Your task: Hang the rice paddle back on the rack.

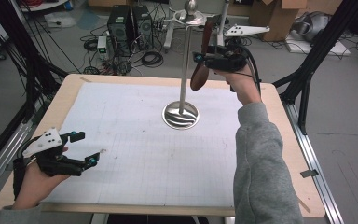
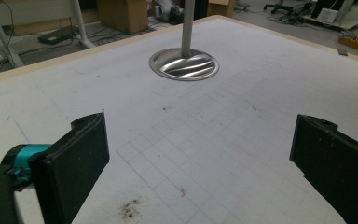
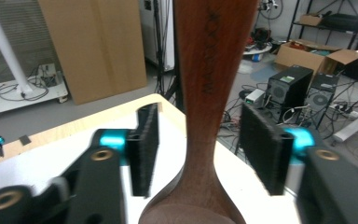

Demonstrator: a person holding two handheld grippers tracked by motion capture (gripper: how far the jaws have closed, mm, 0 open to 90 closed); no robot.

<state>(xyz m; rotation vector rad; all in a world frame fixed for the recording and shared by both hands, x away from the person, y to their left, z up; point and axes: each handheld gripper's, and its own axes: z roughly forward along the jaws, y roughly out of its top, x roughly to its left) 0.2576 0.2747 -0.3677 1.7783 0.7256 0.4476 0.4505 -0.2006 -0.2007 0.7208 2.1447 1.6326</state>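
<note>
High view. Item: stand point(image 1: 185, 60), a steel pole on a round base near the middle of the table point(image 1: 65, 100), with a hook ring at the top. Item: wooden spoon point(image 1: 201, 65), hanging by its handle from that ring, bowl down, just right of the pole and clear of the table. Item: my right gripper point(image 1: 200, 58), raised to the spoon's handle. Item: my left gripper point(image 1: 85, 148), low over the near left corner, well apart from the stand.

Left gripper view. Item: my left jaws, wide apart, nothing between them. Beyond them the gridded mat point(image 2: 242, 121) and the stand's base point(image 2: 184, 65).

Right gripper view. Item: the spoon's handle point(image 3: 209, 84), upright between my right jaws. The pads point(image 3: 145, 149) stand off it on both sides with a gap showing, so I am not clamped on it; the jaws are parted around it.

Risks, as I judge them. The spoon seems to hang on its hook alone. If I draw the right gripper away sideways, not straight back, a pad may catch the handle and swing it or lift it off the hook. A swinging bowl could knock the pole. I cannot tell how deep the handle sits on the hook.
</note>
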